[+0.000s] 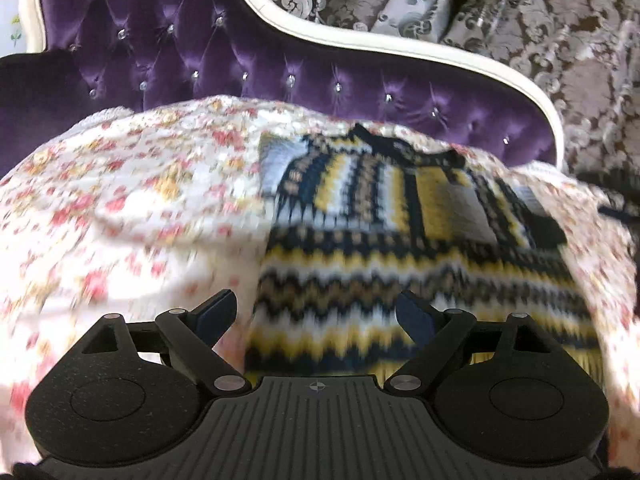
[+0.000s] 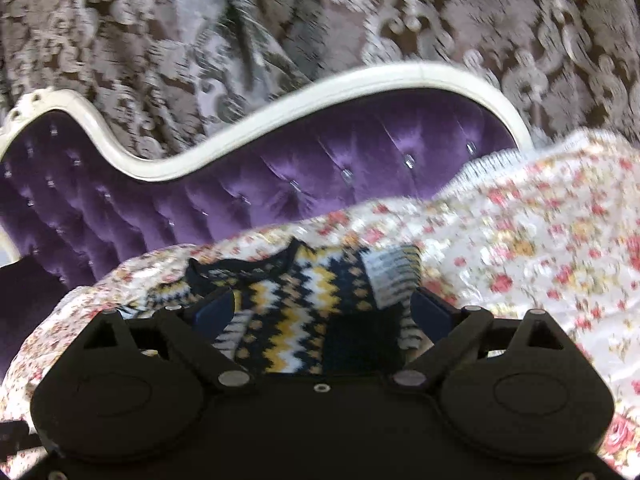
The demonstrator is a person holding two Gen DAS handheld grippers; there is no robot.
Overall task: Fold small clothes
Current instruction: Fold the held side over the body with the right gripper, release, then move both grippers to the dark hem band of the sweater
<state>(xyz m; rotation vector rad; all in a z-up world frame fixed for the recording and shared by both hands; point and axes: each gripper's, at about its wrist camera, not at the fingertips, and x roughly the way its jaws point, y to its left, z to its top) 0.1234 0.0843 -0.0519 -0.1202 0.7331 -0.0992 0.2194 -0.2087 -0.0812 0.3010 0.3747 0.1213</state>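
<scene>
Black fingers of the left gripper (image 1: 316, 312) stand spread apart, empty, above the near hem of the zigzag knit sweater (image 1: 404, 240); the right gripper (image 2: 322, 306), also parted, hovers over its folded part. Beneath lies a floral bedspread (image 1: 120, 208), beyond it a purple tufted headboard (image 1: 168, 52).

Floral bedspread (image 1: 120, 216), purple tufted headboard (image 1: 180, 48), damask curtain (image 1: 520, 20).

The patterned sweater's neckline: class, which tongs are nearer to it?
Right. The right tongs hover open near the sweater's neckline; the left tongs sit open by its bottom hem, far from the neckline.
</scene>
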